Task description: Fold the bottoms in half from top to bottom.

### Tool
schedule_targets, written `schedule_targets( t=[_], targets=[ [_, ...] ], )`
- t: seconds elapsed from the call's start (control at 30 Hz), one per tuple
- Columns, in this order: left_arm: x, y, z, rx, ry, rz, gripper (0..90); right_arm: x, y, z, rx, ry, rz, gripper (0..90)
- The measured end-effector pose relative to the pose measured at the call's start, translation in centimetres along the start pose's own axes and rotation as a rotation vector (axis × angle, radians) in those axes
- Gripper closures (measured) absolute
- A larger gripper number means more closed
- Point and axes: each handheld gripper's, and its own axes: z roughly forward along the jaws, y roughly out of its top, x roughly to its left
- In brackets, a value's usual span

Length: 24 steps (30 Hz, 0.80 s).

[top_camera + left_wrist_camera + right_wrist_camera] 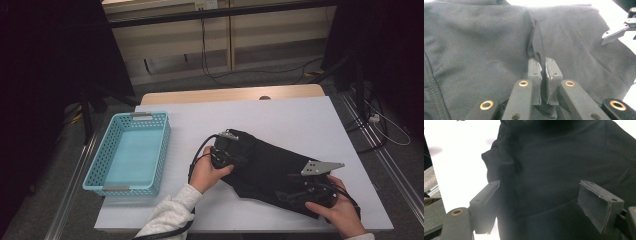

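black garment (pixel 267 167) crumpled, creased on white table (pixel 300 120); left hand-held gripper (pixel 543 75) pinching fold, right hand-held gripper (pixel 539 202) jaws apart.

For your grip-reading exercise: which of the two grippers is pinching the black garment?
The left gripper: its fingers are shut on a fold of the black garment. The right gripper stands open over it.

A crumpled black cloth garment (pixel 270 167) is spread on the white rectangular tabletop (pixel 300 120), right of centre. A light-blue perforated plastic basket (pixel 131 152) is set at the left edge, well apart from it.
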Motion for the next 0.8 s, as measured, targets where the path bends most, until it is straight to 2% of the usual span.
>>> schedule_targets(
  t=[0.2,0.33,0.43,0.5,0.57,0.63,0.7,0.8],
  targets=[
    [-1.1,0.3,0.3,-0.008,-0.028,0.027,84.1,0.0,0.0,-0.1,-0.001,-0.001,0.002,20.5],
    [-1.3,0.3,0.5,-0.026,-0.035,0.043,81.6,0.0,-0.1,0.0,0.000,0.000,0.002,20.5],
    [-1.2,0.1,0.8,-0.026,-0.044,0.034,72.8,0.0,0.0,0.0,0.001,-0.001,0.001,20.5],
    [-1.2,0.3,0.4,-0.048,-0.055,0.025,66.0,0.0,0.0,-0.1,-0.001,0.000,0.000,20.5],
    [-1.0,0.5,-0.2,-0.080,-0.058,0.018,52.7,0.0,0.0,-0.1,-0.004,0.000,0.000,20.5],
    [-0.9,0.6,-0.6,-0.102,-0.042,0.030,47.6,0.0,0.0,0.0,-0.003,-0.003,0.002,20.5],
    [-0.5,0.6,-0.8,-0.121,-0.030,0.020,39.8,0.1,0.1,0.1,0.001,-0.002,0.000,20.5],
    [0.0,0.4,-1.2,-0.122,0.001,0.027,34.7,0.4,0.4,0.3,0.002,-0.013,-0.014,20.6]
  ],
)
